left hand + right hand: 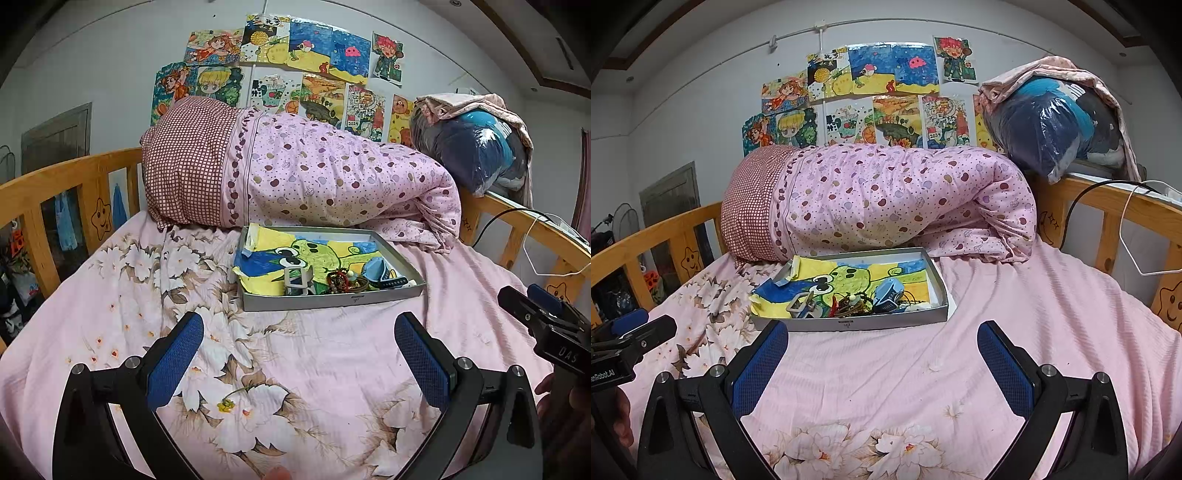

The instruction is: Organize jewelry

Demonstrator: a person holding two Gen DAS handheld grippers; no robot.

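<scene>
Shallow tray (314, 301) is sitting on the bed (332, 354), ahead of both grippers. A drawing sheet (295, 247) is lying in the tray, with a heap of jewelry (341, 281) resting on its near part. Rolled quilt (314, 173) is lying just behind the tray. Wrapped bundle (476, 147) is perching on the bed rail (517, 214), right of the quilt. Drawings (295, 48) are hanging on the wall behind.

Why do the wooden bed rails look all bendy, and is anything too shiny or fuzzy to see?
Left wrist view: the fisheye lens bows the wooden rail and darkens the corners; the plastic-wrapped bundle shows white glare. Right wrist view: same curving on the rail, glare on the bundle; the jewelry in the gray tray is sharp but too tangled to sort out.
</scene>
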